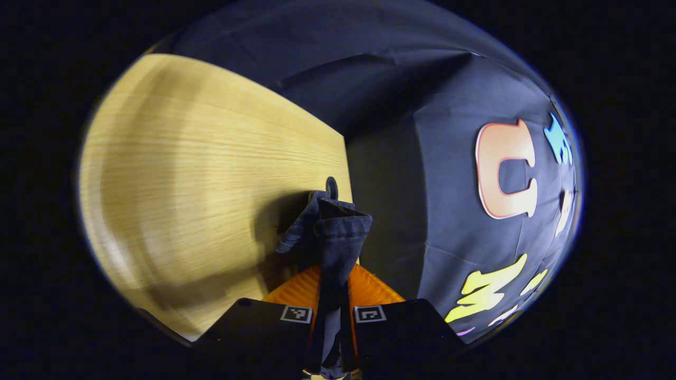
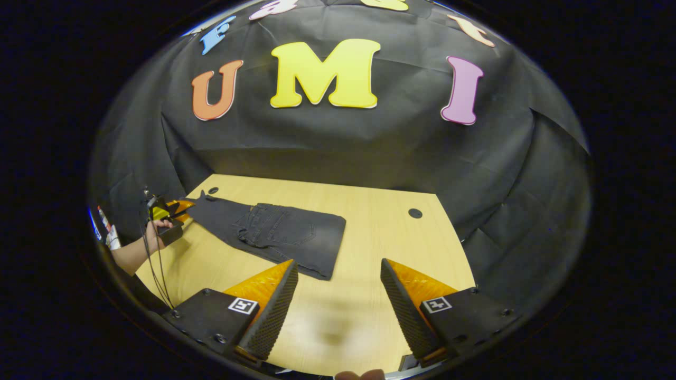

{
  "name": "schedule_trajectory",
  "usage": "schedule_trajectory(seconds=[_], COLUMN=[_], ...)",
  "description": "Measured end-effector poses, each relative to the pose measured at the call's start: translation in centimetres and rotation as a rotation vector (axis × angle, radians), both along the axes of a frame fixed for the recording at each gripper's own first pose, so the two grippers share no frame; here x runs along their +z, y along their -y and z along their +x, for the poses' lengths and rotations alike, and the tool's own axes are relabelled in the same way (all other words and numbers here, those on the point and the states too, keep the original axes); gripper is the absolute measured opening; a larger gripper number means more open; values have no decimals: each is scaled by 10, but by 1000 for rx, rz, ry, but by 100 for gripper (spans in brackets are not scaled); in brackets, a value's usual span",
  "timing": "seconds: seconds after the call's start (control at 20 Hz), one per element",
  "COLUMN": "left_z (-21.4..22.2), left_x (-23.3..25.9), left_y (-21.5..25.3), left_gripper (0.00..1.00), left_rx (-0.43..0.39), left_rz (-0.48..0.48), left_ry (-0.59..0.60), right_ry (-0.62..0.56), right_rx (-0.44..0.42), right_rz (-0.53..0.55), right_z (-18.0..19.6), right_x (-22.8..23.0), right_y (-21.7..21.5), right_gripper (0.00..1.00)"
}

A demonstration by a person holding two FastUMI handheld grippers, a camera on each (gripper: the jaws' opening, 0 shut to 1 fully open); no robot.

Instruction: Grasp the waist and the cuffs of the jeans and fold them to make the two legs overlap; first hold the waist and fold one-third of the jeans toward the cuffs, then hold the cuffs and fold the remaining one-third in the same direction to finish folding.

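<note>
On the wood-grain table [image 2: 369,232], you have bare room from 3 to 6 o'clock of the jeans [image 2: 285,232] in the right gripper view. They lie flat, dark denim, waist end folded, near the table's far-left corner. Your left gripper [image 1: 332,322] clenches a bunched cuff [image 1: 332,232] at that edge. Your right gripper [image 2: 338,295] hangs released over bare wood.

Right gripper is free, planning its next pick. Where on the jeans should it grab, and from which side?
Probably the folded edge of the jeans nearest the right gripper, whose fingers stand open above the table. That edge lies flat and straight, facing it, so come in low from this side and pinch it. The far cuff end is already clamped in the left gripper.
</note>
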State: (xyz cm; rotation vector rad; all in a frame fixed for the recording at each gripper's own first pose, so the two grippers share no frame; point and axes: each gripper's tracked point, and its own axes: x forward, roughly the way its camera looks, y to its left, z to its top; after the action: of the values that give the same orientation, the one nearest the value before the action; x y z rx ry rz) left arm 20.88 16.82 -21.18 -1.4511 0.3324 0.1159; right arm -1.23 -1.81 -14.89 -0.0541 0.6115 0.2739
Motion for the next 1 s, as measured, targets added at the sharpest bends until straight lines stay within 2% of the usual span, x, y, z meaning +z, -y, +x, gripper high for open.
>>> schedule_trajectory(seconds=[0.05, 0.15, 0.4, 0.45, 0.6, 0.75, 0.85, 1.0], left_z=[-5, -6, -13, -14, -21, -27, -28, -29], left_x=[12, 35, 114, 129, 176, 203, 211, 191], left_y=[-2, 4, 40, 53, 104, 166, 208, 283], left_gripper=[10, 7, 5, 5, 5, 5, 5, 5], left_rx=[-9, -25, -67, -87, -140, -177, -224, -317], left_rz=[35, 108, 277, 327, 483, 647, 751, 846], left_ry=[9, 35, 122, 137, 183, 208, 226, 227], right_ry=[13, 36, 79, 92, 123, 147, 156, 132], right_rx=[-7, -26, -78, -81, -101, -135, -176, -251], right_rz=[6, 24, 40, 37, 32, 14, 13, 33], right_z=[-2, -9, -31, -37, -56, -73, -84, -100], right_x=[4, 12, 25, 28, 37, 40, 40, 31], right_y=[3, 12, 43, 48, 67, 88, 105, 128], right_gripper=[97, 94, 94, 97, 94, 94, 97, 94])
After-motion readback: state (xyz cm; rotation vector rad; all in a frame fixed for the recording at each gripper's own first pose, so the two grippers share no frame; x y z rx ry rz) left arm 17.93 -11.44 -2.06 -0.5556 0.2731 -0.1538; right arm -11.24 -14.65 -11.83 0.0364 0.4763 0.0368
